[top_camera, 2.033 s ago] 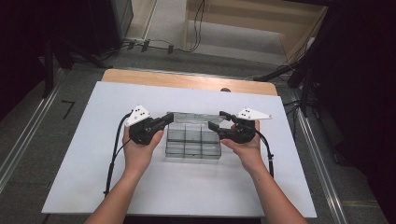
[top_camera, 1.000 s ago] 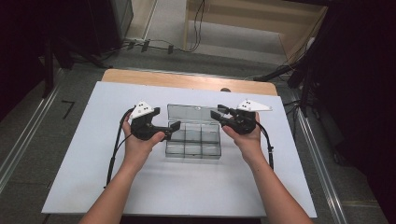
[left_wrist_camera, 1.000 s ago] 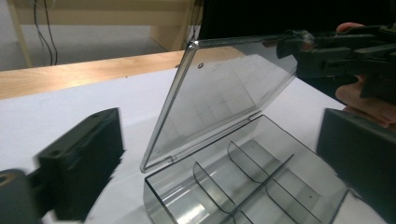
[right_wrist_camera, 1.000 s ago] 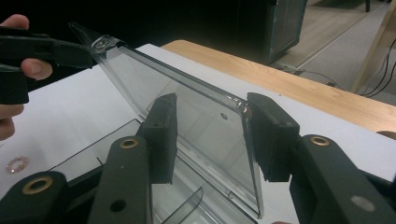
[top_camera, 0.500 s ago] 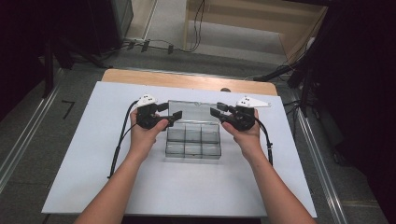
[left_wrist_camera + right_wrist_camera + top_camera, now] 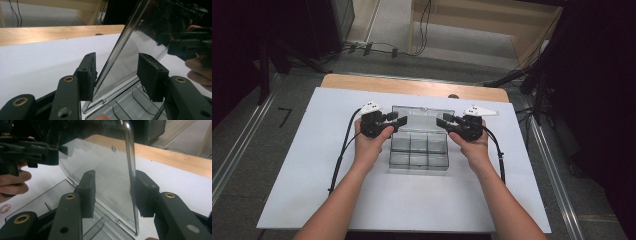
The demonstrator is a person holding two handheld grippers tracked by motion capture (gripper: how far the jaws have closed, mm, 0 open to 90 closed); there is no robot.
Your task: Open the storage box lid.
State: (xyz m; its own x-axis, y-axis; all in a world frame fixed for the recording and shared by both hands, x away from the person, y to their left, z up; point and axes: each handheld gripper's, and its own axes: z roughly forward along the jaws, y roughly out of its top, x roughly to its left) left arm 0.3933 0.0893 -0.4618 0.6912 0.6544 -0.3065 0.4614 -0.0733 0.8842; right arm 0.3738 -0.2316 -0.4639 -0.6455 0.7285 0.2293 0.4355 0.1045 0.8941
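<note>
On a white mat (image 6: 312,170) laid over a wooden table (image 6: 412,86), a clear plastic compartment box (image 6: 419,150) is seen with its lid (image 6: 422,118) raised upright at the far edge. The lid is flanked by two hand-held grippers. The left gripper (image 6: 398,122) is placed at the lid's left edge; its jaws have just been closing, and in the left gripper view the lid (image 6: 140,45) is shown standing between the pads (image 6: 88,75), near one pad but clear of the other, so no grip is made. The right gripper (image 6: 443,120) is set at the lid's right edge; in the right gripper view the lid's edge (image 6: 130,170) is shown just beside one pad (image 6: 143,192), with a gap to the other, and contact cannot be told. The box's divided tray (image 6: 418,159) is left lying flat on the mat between the two hands.
</note>
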